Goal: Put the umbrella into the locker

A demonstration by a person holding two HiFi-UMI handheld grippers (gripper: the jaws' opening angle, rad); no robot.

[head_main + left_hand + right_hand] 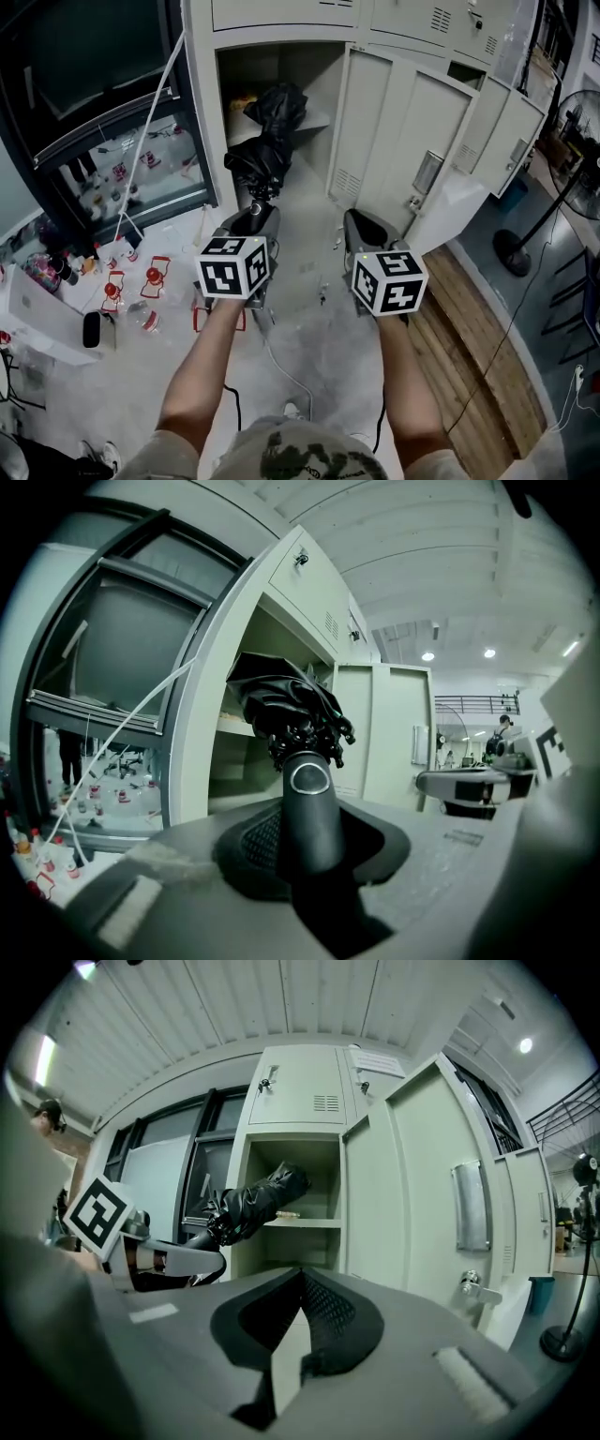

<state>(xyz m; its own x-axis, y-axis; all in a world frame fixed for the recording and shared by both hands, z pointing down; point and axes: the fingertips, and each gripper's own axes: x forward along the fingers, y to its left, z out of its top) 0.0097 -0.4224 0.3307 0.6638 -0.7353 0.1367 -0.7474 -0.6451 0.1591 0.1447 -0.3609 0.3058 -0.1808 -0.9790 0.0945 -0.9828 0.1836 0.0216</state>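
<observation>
Black umbrella [284, 703] — handle clamped in left hand-held gripper [310, 834], canopy ahead.

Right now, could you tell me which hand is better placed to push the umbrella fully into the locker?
Left. The left gripper grips the black folded umbrella by its handle, its far end already inside the open locker. The right gripper is empty, beside the locker door.

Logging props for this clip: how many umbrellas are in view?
1: a folded black umbrella, handle in the left gripper, far end reaching into the open locker. Shut lockers may hide more.
</observation>
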